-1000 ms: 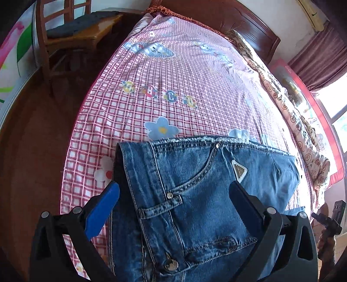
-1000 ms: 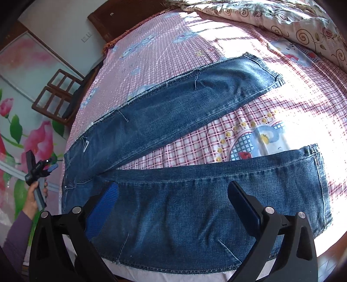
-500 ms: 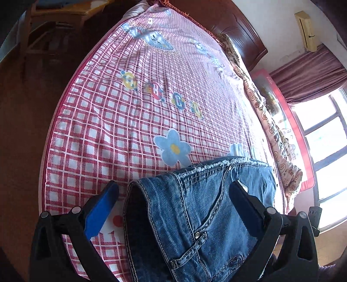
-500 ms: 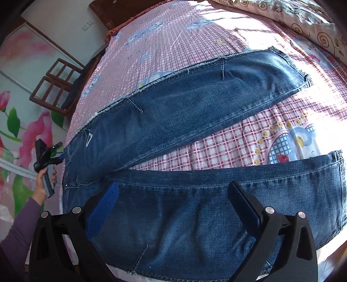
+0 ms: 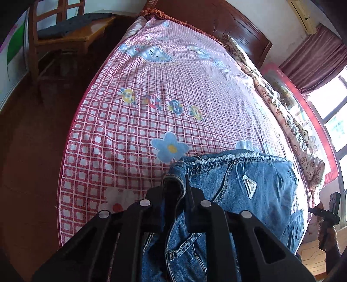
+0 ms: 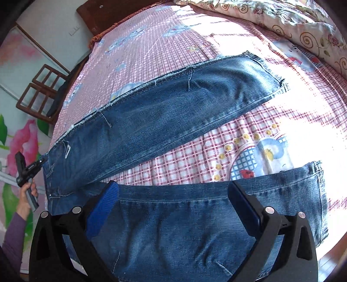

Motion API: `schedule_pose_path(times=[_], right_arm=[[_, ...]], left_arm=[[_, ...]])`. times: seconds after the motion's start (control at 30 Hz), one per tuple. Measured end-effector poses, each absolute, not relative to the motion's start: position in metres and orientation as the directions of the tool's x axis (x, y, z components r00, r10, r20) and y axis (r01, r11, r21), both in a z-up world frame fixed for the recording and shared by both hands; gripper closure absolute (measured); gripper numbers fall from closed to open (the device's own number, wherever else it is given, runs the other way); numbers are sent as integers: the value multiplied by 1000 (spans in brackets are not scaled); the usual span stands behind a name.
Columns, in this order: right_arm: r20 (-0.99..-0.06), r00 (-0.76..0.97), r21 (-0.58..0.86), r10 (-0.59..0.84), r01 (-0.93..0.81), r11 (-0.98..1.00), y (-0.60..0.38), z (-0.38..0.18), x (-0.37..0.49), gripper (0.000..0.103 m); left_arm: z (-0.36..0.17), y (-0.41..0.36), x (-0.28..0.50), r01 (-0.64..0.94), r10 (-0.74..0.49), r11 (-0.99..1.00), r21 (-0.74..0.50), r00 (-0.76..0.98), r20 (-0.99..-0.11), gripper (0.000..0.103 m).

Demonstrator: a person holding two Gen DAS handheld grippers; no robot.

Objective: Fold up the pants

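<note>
Blue denim pants (image 6: 164,117) lie spread on a pink checked bed (image 5: 151,86), the two legs apart in a V. In the left wrist view my left gripper (image 5: 173,195) is shut on the waistband corner of the pants (image 5: 249,191), which bunches up between the fingers. In the right wrist view my right gripper (image 6: 171,201) is open and empty, hovering over the near leg (image 6: 195,227). The far leg runs to the upper right. The left gripper also shows at the far left of the right wrist view (image 6: 28,169), at the waist.
A wooden chair (image 5: 65,32) stands left of the bed by the headboard (image 5: 216,19). A floral quilt (image 6: 282,19) lies along the bed's far side. A window and curtain (image 5: 321,54) are beyond it. Brown floor borders the bed's left edge.
My left gripper has closed on the waistband corner; it was open over the waist before. My right gripper stays open, shifting slightly over the near leg.
</note>
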State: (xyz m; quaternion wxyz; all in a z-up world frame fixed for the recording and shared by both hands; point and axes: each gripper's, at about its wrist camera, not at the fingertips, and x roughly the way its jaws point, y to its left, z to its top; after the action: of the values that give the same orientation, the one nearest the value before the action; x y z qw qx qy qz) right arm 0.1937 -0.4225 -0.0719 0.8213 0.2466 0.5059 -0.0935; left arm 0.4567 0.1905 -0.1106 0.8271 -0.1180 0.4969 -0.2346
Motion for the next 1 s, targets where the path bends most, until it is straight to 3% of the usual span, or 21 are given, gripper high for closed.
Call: schedule_pose_path(times=[0.3, 0.6, 0.63, 0.7, 0.73, 1.0], right_arm=[[-882, 472, 257, -9, 496, 829, -591, -47, 270, 3], [-923, 385, 210, 10, 480, 852, -654, -87, 366, 4], [-928, 373, 205, 17, 469, 859, -654, -93, 373, 6], [-931, 363, 213, 45, 437, 874, -653, -104, 386, 33], [-931, 356, 239, 83, 420, 875, -653, -110, 392, 36], [-953, 301, 150, 21, 411, 899, -650, -129, 418, 36]], left_arm=[[-96, 179, 446, 198, -389, 921, -336, 438, -810, 91], [-106, 170, 452, 131, -316, 949, -287, 429, -846, 90], [-107, 170, 453, 129, -310, 951, -282, 427, -850, 90], [-109, 169, 454, 122, -304, 953, -279, 421, -855, 90], [-110, 170, 454, 119, -302, 953, -278, 420, -856, 90], [-115, 167, 460, 123, -288, 958, -261, 403, -869, 89]])
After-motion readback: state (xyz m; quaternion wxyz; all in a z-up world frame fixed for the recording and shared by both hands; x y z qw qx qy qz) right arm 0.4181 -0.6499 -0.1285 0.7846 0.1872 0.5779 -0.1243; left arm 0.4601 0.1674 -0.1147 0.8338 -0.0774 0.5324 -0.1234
